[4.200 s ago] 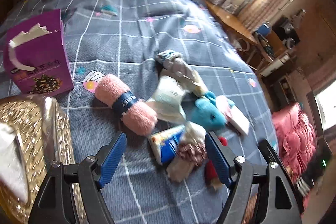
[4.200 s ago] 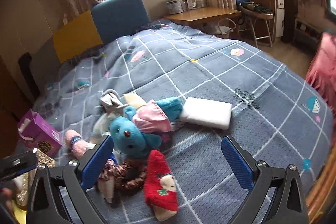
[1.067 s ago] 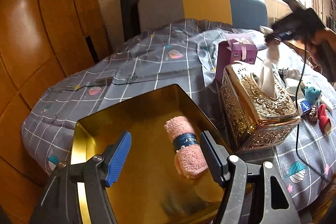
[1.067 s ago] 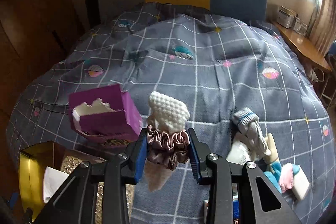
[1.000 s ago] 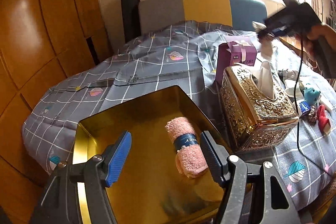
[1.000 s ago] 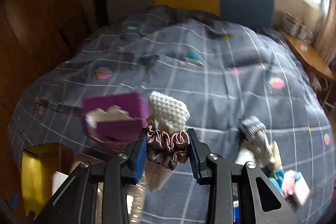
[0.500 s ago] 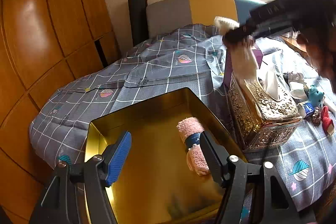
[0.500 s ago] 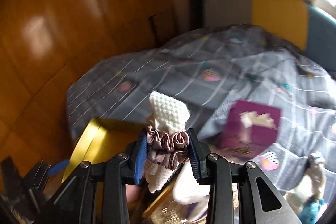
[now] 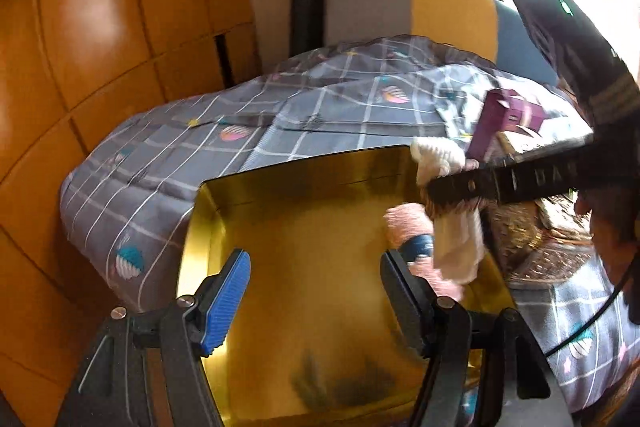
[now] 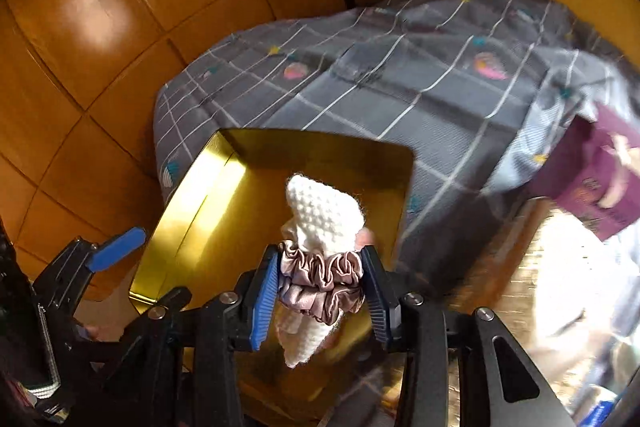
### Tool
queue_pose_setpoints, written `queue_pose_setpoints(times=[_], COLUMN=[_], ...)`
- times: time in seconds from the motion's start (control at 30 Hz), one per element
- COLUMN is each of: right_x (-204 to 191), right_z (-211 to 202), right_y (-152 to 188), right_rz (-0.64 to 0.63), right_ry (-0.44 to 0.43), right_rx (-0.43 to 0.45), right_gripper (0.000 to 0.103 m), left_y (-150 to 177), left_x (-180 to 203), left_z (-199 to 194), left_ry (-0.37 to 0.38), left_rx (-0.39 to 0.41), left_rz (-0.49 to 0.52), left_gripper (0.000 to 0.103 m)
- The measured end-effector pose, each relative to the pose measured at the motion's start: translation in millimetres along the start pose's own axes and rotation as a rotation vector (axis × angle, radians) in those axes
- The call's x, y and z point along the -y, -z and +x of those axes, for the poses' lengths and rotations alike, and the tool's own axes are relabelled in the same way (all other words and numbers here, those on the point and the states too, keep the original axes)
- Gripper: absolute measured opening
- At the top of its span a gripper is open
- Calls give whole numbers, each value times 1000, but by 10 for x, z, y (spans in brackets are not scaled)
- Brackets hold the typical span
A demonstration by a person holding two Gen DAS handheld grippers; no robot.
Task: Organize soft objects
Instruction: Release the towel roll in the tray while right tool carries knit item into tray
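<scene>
My right gripper (image 10: 322, 287) holds a mauve satin scrunchie (image 10: 320, 283) wrapped around a white knit cloth (image 10: 324, 215). Its jaws are opening, and the pads still touch the scrunchie. The bundle hangs over the right side of the gold tray (image 10: 320, 151), just above the pink rolled towel (image 9: 404, 223) that lies in it. In the left wrist view the white knit cloth (image 9: 456, 251) dangles below the black right gripper (image 9: 452, 199). My left gripper (image 9: 316, 271) stands open over the near part of the gold tray (image 9: 192, 227), with nothing between its fingers.
An ornate gold tissue box (image 9: 532, 227) stands right of the tray, with a purple box (image 9: 504, 119) behind it. The grey checked quilt (image 9: 320, 99) covers the bed. Orange wooden panels (image 9: 100, 27) close off the left side. A person's hand (image 9: 608, 239) grips the right tool.
The right gripper swung left from above the bed and came down over the gold tray with the scrunchie and cloth. The left gripper shifted a little, so the tray sits further right.
</scene>
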State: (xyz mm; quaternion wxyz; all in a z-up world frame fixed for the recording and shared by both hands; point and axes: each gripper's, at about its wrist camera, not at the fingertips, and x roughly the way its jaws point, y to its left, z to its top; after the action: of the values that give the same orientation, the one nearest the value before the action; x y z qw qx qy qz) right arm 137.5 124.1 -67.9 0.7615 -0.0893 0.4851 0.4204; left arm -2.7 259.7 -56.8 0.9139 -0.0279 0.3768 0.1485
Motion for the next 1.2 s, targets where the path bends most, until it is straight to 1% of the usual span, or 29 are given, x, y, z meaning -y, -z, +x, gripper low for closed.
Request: queue_pose_setpoints(times=[0.03, 0.07, 0.1, 0.13, 0.23, 0.3, 0.43, 0.5, 0.6, 0.87, 1.03, 1.2], right_x=[-23, -36, -50, -62, -78, -100, -203, -240, -262, -104, 59, 287], right_z=[61, 104, 137, 158, 171, 141, -55, -169, -346, -792, -1028, -1238], right_y=[-4, -6, -4, 4, 35, 67, 206, 279, 387, 662, 818, 968], right_rz=[2, 5, 11, 12, 2, -17, -76, -97, -115, -56, -3, 66], right_ry=[-6, -2, 9, 17, 47, 83, 186, 227, 280, 358, 403, 437], right_rx=[-5, -8, -6, -2, -3, 9, 86, 126, 180, 293, 338, 370], right_gripper=[45, 54, 65, 69, 69, 69, 72, 76, 78, 85, 88, 88], left_y=[-1, 0, 5, 10, 19, 20, 7, -3, -14, -65, -76, -77], left_x=[-50, -94, -124, -151, -187, -181, -117, -62, 16, 226, 392, 542], left_z=[6, 11, 9, 11, 17, 24, 2, -33, -93, -239, -318, -387], left_ry=[-6, -10, -16, -25, -25, -25, -9, -8, 1, 31, 55, 82], left_rx=[-3, -2, 0, 1, 3, 2, 6, 17, 33, 63, 76, 89], left_rz=[-17, -28, -33, -38, -45, -40, -27, -11, 13, 63, 102, 142], left_gripper=[68, 68, 68, 68, 68, 68, 68, 68, 68, 68, 68, 68])
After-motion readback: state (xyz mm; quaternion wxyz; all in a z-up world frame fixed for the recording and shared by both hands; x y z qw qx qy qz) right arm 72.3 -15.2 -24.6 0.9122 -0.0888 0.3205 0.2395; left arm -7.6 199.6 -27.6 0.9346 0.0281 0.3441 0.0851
